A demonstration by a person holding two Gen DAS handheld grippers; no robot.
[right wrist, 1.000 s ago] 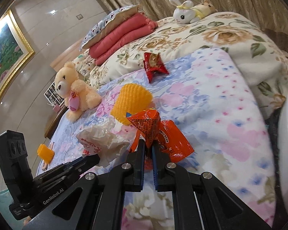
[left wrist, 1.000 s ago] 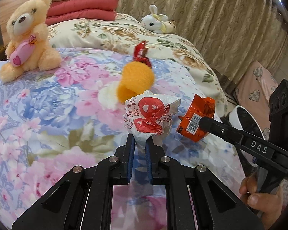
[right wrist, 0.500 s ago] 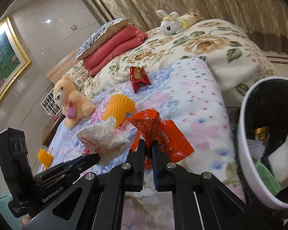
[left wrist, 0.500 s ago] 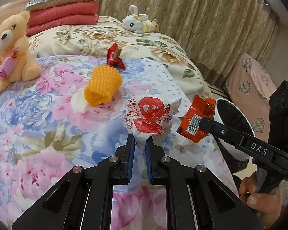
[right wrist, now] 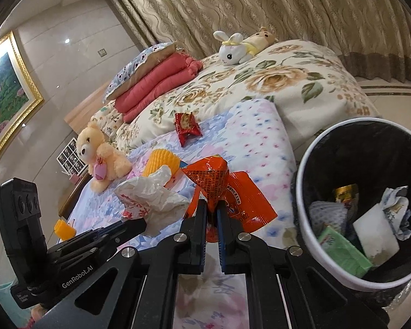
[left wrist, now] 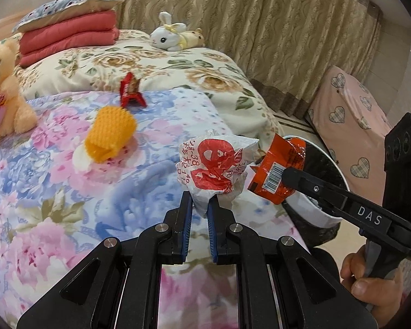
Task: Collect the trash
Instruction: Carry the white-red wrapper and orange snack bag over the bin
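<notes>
From the left wrist camera, the left hand-held gripper [left wrist: 199,207] was clamped narrow on a crumpled white wrapper [left wrist: 215,170] printed in red, holding it up above the floral bedspread [left wrist: 54,192]. Just to its right, the right hand-held gripper [left wrist: 283,175], gripped by a person's hand [left wrist: 370,282], pinched an orange snack packet [left wrist: 278,172] with a barcode, the packet touching or nearly touching the white wrapper. Behind the packet stood a white-rimmed trash bin [left wrist: 315,213] lined in black, beside the bed. Farther back on the bedspread lay a yellow foam net sleeve [left wrist: 111,134] and a red wrapper [left wrist: 130,93], well apart from both grippers. A teddy bear [left wrist: 2,93] sat at the left edge, a plush rabbit [left wrist: 168,35] lay on the rose-print quilt [left wrist: 178,68], and red folded blankets [left wrist: 68,38] were stacked under a pillow, before beige curtains [left wrist: 260,27].

From the right wrist camera, the right hand-held gripper [right wrist: 211,208] was closed tight on the orange snack packet [right wrist: 227,189], which stood up between its blue pads. The left hand-held gripper [right wrist: 135,223] entered from the lower left with the white wrapper [right wrist: 153,194] in its closed tips. The trash bin [right wrist: 304,192] stood at the right, just beside the bed, already holding a green packet, white paper and other litter. The red wrapper [right wrist: 187,126] and yellow sleeve [right wrist: 161,161] lay on the bedspread [right wrist: 254,137] beyond.
</notes>
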